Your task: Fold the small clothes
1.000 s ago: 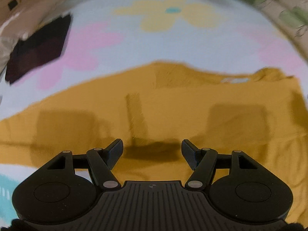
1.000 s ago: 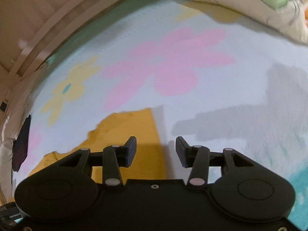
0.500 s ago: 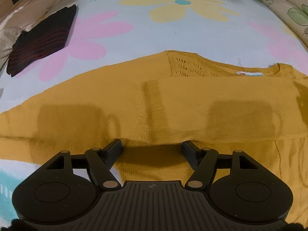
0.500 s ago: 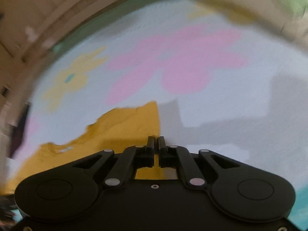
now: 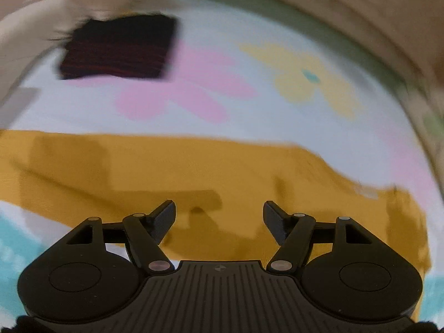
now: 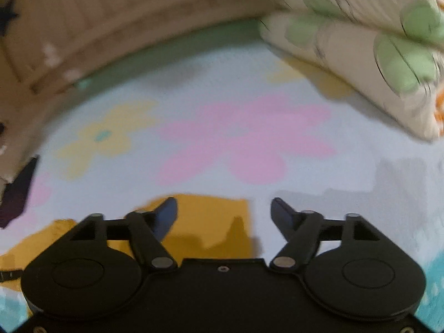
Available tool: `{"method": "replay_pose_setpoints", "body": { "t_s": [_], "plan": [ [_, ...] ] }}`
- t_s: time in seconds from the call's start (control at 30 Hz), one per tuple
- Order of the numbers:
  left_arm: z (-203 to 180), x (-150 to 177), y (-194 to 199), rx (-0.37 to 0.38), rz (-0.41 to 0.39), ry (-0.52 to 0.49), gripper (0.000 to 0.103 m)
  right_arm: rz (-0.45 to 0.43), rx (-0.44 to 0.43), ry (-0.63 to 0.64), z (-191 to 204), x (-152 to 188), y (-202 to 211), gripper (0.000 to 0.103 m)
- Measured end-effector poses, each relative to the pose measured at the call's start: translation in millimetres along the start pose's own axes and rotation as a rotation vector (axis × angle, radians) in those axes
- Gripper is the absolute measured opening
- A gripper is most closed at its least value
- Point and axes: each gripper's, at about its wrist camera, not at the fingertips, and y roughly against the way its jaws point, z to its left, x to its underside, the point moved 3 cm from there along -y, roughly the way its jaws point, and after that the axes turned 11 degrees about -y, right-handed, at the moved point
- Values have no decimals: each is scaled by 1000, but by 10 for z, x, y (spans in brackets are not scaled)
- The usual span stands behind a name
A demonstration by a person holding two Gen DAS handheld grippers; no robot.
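Observation:
A mustard-yellow knit top (image 5: 194, 172) lies spread flat across the flowered bed sheet (image 5: 249, 27), folded lengthwise into a long band. My left gripper (image 5: 219, 216) hovers open above its near edge with nothing between the fingers. In the right wrist view the same top's end (image 6: 211, 222) lies below my right gripper (image 6: 224, 213), whose jaws are opening, apart from the cloth and empty. Both views are motion-blurred.
A folded black garment with red stripes (image 5: 116, 47) lies at the far left of the sheet. A pillow with green print (image 6: 374, 44) rests at the far right. A beige wall or bed frame (image 6: 111, 27) borders the far side.
The left gripper swung sideways, so the black garment now sits nearer the centre. The right gripper went from part-open to shut at the top's edge, then opened wide and rose.

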Motion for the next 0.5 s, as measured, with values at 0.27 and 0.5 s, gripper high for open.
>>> {"method": "replay_pose_setpoints", "body": {
  "t_s": [0.27, 0.5],
  "plan": [
    [1388, 313, 235, -91, -60, 354, 69, 80, -157, 62, 584, 282, -2, 103],
    [1982, 530, 193, -125, -117, 558, 70, 175, -274, 115, 1007, 504, -88, 103]
  ]
}}
